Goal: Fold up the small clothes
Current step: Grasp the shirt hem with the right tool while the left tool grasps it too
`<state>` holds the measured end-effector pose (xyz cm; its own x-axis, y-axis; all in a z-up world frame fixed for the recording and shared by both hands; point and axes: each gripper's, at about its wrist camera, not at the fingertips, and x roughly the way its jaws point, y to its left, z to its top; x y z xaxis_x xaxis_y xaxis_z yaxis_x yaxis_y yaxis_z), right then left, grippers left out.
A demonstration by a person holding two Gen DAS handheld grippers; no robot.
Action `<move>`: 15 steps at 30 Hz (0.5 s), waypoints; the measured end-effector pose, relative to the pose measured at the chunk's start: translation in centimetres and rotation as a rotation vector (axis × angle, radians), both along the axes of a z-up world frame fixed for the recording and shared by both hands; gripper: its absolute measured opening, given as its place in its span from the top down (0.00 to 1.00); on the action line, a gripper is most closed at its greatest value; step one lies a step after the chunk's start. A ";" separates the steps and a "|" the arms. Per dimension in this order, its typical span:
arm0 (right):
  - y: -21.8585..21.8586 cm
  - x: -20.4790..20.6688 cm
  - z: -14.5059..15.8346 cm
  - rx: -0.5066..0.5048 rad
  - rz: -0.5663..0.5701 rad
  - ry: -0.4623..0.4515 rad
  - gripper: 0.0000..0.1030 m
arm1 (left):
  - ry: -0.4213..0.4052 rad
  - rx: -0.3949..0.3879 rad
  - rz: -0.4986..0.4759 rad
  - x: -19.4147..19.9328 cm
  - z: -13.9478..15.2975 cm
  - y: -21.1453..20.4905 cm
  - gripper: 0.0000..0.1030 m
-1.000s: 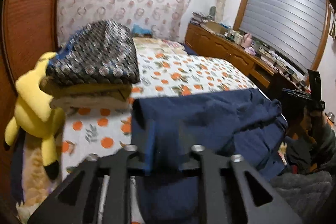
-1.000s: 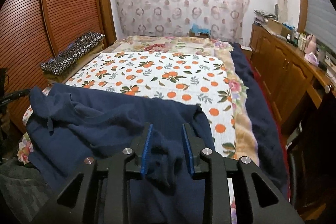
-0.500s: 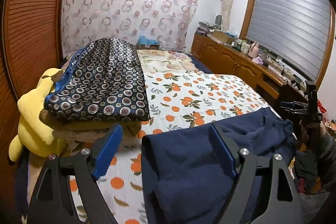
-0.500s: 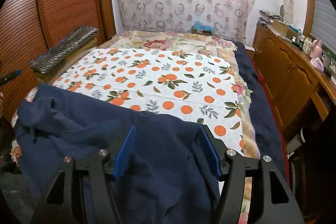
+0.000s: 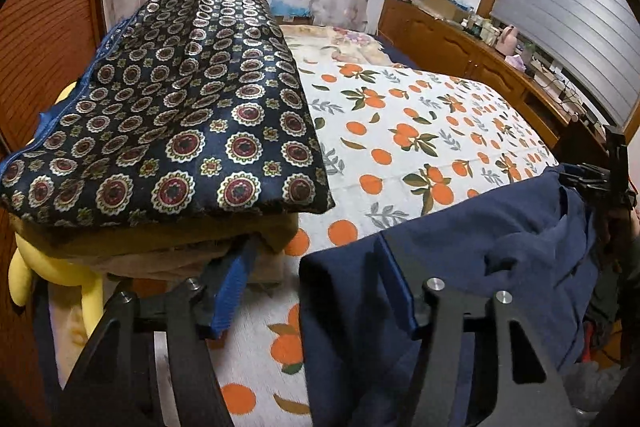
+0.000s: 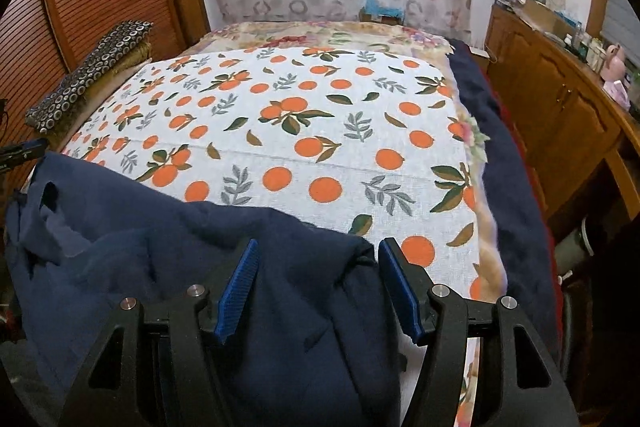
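A navy blue garment (image 5: 460,247) (image 6: 140,247) lies spread and rumpled across the near end of the bed. My left gripper (image 5: 316,241) hovers over its left corner. The jaws are closing and the cloth's edge lies between them, but the blue pads (image 5: 234,287) do not press on it. My right gripper (image 6: 319,242) stands open over the garment's right corner, with cloth between the jaws and no grip. Each gripper shows at the far edge of the other's view, the right one (image 5: 600,179) and the left one (image 6: 20,151).
The bed sheet (image 6: 300,107) is white with an orange-fruit print. A folded stack topped by a dark patterned blanket (image 5: 180,115) sits at the left edge, with a yellow plush toy (image 5: 24,279) below it. A wooden cabinet (image 6: 560,107) runs along the right.
Both grippers were shut on the garment's corners and have opened and let go. The cloth now lies flatter on the bed. Both hands moved forward and lower, the left nearer the stack.
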<state>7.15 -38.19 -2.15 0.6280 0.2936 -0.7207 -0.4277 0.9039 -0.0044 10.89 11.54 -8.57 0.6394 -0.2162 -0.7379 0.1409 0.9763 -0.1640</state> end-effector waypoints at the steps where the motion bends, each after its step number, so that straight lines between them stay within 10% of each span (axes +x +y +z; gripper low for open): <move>1: 0.1 0.1 0.0 0.002 0.002 0.002 0.38 | 0.002 0.005 -0.006 0.0 -0.1 -0.2 0.39; 15: -0.1 0.9 -0.8 -0.005 -0.009 0.015 0.30 | 0.040 0.016 -0.034 0.2 -1.5 -1.1 0.44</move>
